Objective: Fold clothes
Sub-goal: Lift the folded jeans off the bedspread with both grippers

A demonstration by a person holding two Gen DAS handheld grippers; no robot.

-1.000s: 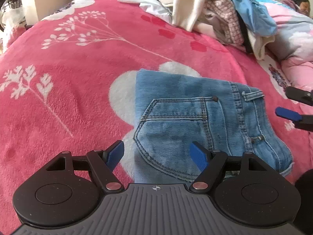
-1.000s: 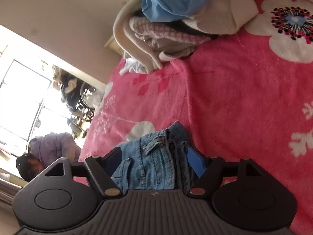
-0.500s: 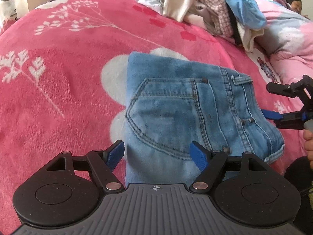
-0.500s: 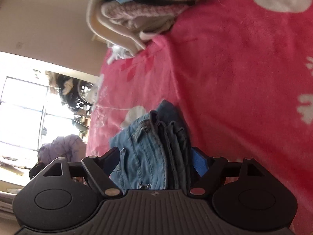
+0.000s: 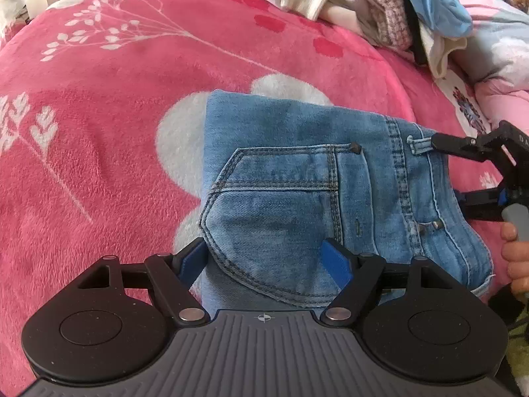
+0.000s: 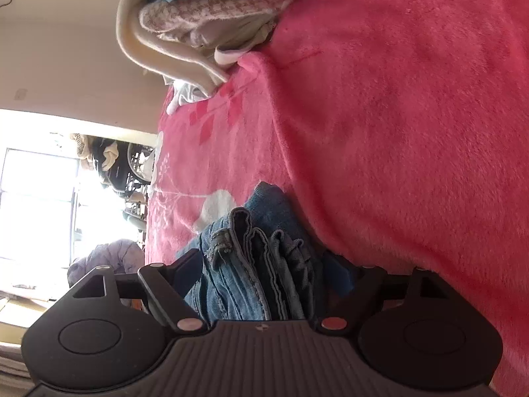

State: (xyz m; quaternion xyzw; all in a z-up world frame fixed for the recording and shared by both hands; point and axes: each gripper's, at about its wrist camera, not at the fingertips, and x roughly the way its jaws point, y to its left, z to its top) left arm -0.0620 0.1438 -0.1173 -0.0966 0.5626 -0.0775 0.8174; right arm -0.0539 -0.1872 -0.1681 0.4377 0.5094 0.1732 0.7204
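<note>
Folded blue jeans (image 5: 297,198) lie on the pink flowered blanket (image 5: 99,115), back pocket up. My left gripper (image 5: 264,261) is open and hovers over the near edge of the jeans. My right gripper (image 5: 463,172) comes in from the right at the waistband edge, jaws apart. In the right wrist view the stacked denim layers (image 6: 258,264) sit between the spread fingers of the right gripper (image 6: 264,271), which is open around them.
A pile of unfolded clothes (image 5: 380,6) lies at the far side of the bed and also shows in the right wrist view (image 6: 205,26). A pale pink and grey quilt (image 5: 496,66) lies at the right. A bright window (image 6: 36,198) stands beyond the bed edge.
My right gripper has moved in onto the waistband edge, so the denim layers now sit deeper between its fingers. The left gripper has shifted slightly over the jeans.
</note>
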